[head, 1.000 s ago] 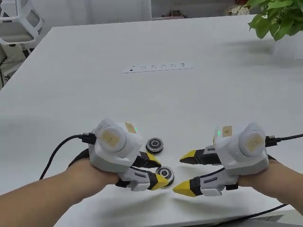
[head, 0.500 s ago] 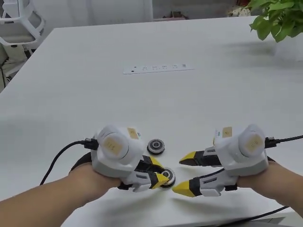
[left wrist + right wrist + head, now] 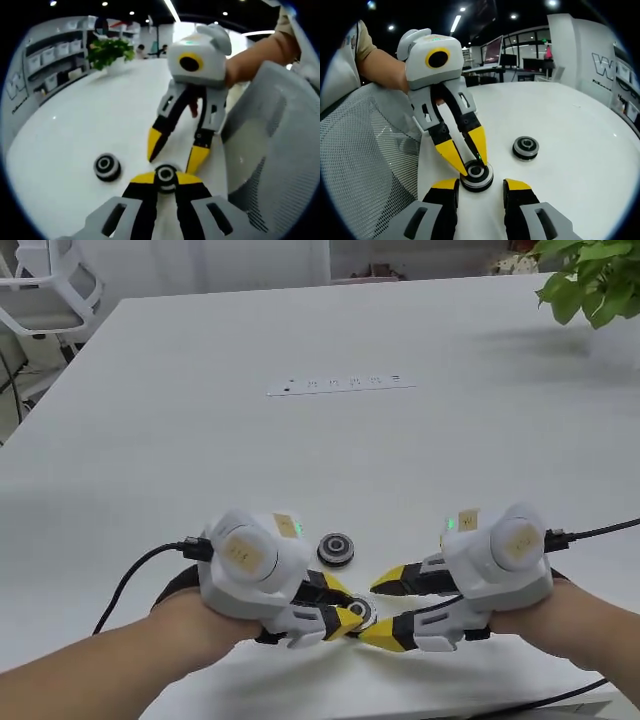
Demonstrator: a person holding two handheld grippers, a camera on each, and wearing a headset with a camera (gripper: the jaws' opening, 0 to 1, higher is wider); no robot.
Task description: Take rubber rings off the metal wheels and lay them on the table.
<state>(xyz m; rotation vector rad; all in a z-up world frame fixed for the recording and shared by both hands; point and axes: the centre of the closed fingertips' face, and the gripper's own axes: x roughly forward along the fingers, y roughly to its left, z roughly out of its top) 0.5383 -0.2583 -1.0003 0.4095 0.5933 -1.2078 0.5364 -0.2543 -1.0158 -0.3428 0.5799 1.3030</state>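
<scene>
left tongs (image 3: 165, 180) clamp near wheel (image 3: 476, 176) | right tongs (image 3: 482, 185) agape, empty, facing | spare wheel (image 3: 336, 549) beside | plant (image 3: 590, 285) far

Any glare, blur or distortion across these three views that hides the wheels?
Head view: even soft light, sharp, near wheel partly hidden between jaw tips. Left gripper view: strong fisheye bending, table washed out bright, edges soft. Right gripper view: fisheye too, dark surroundings, far wheel clear.

Recessed power strip (image 3: 340, 385), green leafy plant (image 3: 592, 282), white chair (image 3: 48, 288)
</scene>
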